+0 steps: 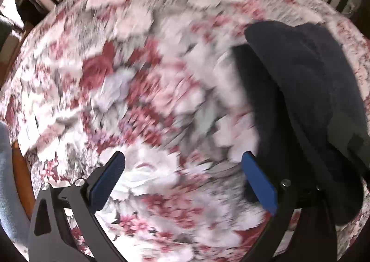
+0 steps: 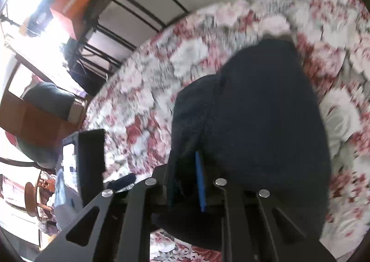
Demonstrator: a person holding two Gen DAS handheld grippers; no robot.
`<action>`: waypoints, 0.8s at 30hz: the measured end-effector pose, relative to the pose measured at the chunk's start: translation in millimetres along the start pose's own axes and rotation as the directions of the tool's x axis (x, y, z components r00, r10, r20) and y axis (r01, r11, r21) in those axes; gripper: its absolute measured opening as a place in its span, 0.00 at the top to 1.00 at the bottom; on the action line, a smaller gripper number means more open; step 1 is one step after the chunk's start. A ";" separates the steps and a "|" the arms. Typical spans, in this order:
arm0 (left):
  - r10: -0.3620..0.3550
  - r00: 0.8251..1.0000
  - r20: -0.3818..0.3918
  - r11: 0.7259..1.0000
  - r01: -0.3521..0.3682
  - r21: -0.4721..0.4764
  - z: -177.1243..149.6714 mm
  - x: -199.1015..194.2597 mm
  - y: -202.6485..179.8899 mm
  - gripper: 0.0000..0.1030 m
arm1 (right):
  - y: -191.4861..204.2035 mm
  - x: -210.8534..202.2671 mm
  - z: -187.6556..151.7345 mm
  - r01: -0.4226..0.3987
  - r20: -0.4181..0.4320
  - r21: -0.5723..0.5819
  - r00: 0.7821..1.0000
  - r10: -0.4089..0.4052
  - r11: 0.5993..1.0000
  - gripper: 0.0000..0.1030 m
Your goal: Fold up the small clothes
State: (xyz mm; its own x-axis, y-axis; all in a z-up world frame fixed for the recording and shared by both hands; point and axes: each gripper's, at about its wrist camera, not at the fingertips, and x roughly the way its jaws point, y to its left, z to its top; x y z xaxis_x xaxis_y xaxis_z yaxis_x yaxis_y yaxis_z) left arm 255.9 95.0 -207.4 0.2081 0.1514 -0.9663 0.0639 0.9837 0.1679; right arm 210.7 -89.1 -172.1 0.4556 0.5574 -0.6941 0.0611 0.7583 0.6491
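your left gripper [image 1: 182, 181] stands wide open over the flowered bedspread [image 1: 129, 90], nothing between its two blue-padded fingers [image 1: 106, 183]; only blurred red and white roses show in the gap. the dark navy garment [image 1: 307, 81] is off to the right of those tongs in the left wrist view, rising past the outer side of the right-hand finger and running up and away over the cover. whether the cloth touches the back of that finger you cannot tell: it lies right against it in the picture, dark on dark.

your right gripper [image 2: 185, 181] is nearly closed, and the dark navy garment [image 2: 254, 123] is caught between its jaws. one blue pad [image 2: 200, 181] shows as a thin strip with dark fabric bunched on both sides of it; the cloth covers the other pad. from the pinch the garment drapes forward and to the right, over the bedspread [image 2: 148, 90], hiding most of the ground ahead of the tongs. its far edge ends in a rounded fold near the upper middle of the right wrist view.

the bed's black metal frame [image 2: 129, 7] curves behind the cover, with an orange box [image 2: 76, 0] beyond it at the upper left. at the left edge of that view stands a black object [image 2: 90, 164], too blurred to name.
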 end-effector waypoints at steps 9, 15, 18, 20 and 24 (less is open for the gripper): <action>-0.014 1.000 -0.015 0.998 0.013 -0.054 1.9 2.8 25.6 0.04 | -23.5 34.8 -15.7 0.023 -0.090 0.046 0.996 -0.019 0.999 0.90; -0.003 0.998 0.056 1.000 0.004 -0.024 7.4 -23.7 5.5 0.04 | -18.5 15.3 -2.5 -0.032 -0.082 0.045 0.996 0.035 0.998 0.83; -0.032 0.995 0.097 0.999 0.036 -0.032 11.0 -41.3 -5.6 0.04 | -15.4 -13.2 13.4 -0.068 -0.010 0.020 0.998 0.068 0.997 0.82; -0.044 0.991 0.127 0.999 0.047 -0.020 12.6 -51.0 -14.9 0.04 | -20.9 -28.1 21.1 -0.052 0.041 0.024 0.998 0.051 0.998 0.78; -0.058 0.978 0.200 0.997 0.045 0.067 9.4 -65.8 -50.4 0.04 | -44.8 -41.6 37.4 0.010 0.104 0.079 0.994 -0.018 0.997 0.79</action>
State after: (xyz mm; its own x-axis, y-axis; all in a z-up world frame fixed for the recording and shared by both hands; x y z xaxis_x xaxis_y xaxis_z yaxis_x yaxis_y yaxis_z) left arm 248.2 34.5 -150.4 0.3946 0.0718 -0.9160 0.1388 0.9808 0.1367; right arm 222.2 -158.9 -160.7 0.5443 0.5051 -0.6697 0.1353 0.7350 0.6644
